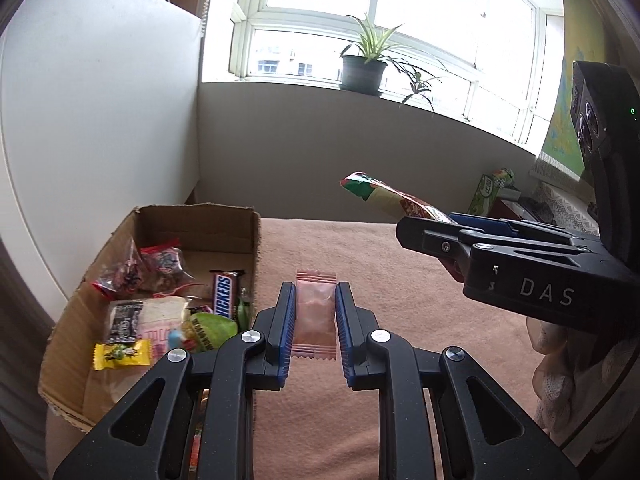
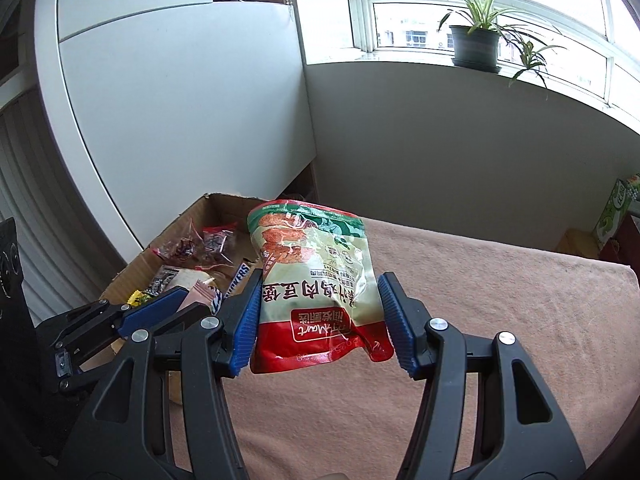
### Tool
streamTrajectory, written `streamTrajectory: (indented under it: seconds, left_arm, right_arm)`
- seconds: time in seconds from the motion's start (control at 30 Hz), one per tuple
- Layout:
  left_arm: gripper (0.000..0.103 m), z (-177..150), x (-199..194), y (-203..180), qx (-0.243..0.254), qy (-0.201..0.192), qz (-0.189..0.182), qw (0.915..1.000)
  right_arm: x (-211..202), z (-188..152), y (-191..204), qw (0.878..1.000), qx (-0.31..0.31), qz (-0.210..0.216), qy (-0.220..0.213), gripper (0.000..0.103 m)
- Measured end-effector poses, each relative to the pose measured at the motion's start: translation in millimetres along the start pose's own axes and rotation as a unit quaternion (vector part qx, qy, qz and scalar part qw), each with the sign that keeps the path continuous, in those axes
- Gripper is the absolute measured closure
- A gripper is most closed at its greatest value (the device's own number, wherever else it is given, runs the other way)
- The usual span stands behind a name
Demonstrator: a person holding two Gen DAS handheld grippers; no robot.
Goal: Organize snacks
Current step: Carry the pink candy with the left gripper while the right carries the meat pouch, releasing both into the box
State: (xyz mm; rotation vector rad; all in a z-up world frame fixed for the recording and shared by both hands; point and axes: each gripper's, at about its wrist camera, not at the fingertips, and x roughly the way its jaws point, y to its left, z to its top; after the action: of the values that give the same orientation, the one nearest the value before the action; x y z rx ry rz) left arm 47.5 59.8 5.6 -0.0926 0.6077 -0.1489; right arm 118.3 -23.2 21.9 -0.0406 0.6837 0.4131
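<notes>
Left tongs [image 1: 316, 320] nearly shut, blue pads pressed on both long edges of a small pink sachet [image 1: 315, 314], sachet held lengthwise between them above the pinkish-brown cloth [image 1: 420, 320] over the worktop. Right tongs [image 2: 320, 320] about half open, clamped on the lower part of a red, white and green snack pouch [image 2: 316, 280], pouch upside down to that camera, printed red label nearest the lens, top edge leaning away towards the cardboard box [image 2: 224, 204]. Seen from the left wrist view, same right tongs [image 1: 436, 232] to the right and higher, pouch [image 1: 392, 196] sticking out leftward and slightly up, a gloved hand [image 1: 560, 380] below the black body. Cardboard box [image 1: 80, 320] open at the left edge of the cloth, just beside the left tongs, holding a Snickers bar [image 1: 225, 294], two clear bags of dark red snacks [image 1: 140, 268], a yellow sweet wrapper [image 1: 122, 355], a green packet [image 1: 212, 330] and a black-and-white packet [image 1: 125, 320]. White cabinet panel [image 1: 100, 120] behind the box; potted spider plant [image 1: 366, 64] on the windowsill; green carton [image 1: 486, 196] far right.
</notes>
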Motion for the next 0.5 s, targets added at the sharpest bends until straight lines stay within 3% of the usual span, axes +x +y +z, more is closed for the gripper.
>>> streamTrajectory:
  seconds: [0.5]
  left_arm:
    - [0.085,-4,-15,81,-0.055,-0.017,0.072,0.9958]
  right_arm:
    - [60,8,64,0.997,-0.011,0.064,0.035,0.044]
